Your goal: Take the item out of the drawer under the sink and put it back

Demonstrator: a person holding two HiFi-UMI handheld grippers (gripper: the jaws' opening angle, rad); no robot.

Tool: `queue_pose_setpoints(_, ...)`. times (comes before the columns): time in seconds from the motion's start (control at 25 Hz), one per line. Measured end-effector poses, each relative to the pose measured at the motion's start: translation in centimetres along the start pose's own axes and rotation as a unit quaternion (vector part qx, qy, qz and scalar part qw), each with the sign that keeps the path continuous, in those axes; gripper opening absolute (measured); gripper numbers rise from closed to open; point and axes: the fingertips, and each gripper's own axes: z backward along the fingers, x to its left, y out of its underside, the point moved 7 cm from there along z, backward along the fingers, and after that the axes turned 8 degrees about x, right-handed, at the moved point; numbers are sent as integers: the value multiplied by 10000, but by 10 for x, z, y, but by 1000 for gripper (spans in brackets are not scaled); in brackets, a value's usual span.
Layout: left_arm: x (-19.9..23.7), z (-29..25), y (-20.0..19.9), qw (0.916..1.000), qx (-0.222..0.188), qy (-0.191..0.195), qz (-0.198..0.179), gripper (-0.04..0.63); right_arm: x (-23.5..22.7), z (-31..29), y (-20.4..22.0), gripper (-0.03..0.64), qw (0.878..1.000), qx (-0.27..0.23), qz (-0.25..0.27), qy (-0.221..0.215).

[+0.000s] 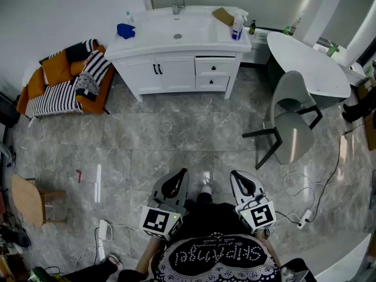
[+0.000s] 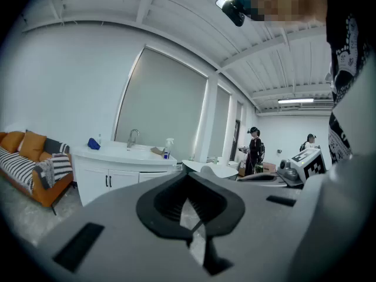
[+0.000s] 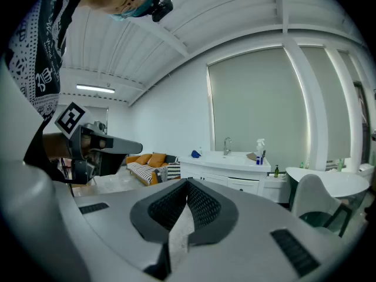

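Note:
The white sink cabinet [image 1: 176, 69] stands across the room at the far wall, and its two small drawers [image 1: 214, 75] on the right are closed. No item from a drawer is visible. My left gripper [image 1: 181, 174] and right gripper [image 1: 235, 175] are held side by side close to my body, well short of the cabinet, both pointing toward it. Each is shut with nothing between its jaws. The left gripper [image 2: 188, 174] sees the cabinet [image 2: 117, 169] at its left. Over the right gripper [image 3: 187, 182] the cabinet [image 3: 226, 164] lies straight ahead.
An orange sofa [image 1: 59, 84] with a striped blanket sits left of the cabinet. A grey chair [image 1: 291, 122] and white round table [image 1: 308, 66] stand to the right. A wooden stool [image 1: 29, 200] and floor cables [image 1: 305, 195] lie nearby. Two people [image 2: 254, 150] stand far off.

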Motion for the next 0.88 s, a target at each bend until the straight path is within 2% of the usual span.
queue_pose_setpoints(0.44,-9,-4,1,10000,-37,-25,-12,5,-4,-1,2,18,9998,-4,181,-125)
queue_pose_setpoints(0.68,-22,-7,-1,9999,-96,-17,-32,5,-10,6,-2,20,9982,-416,-73,-415)
queue_pose_setpoints(0.88,-19,-6,-1,9998,-90,-142,-60,5,-14,4,3,20,9980,-450,9,-437)
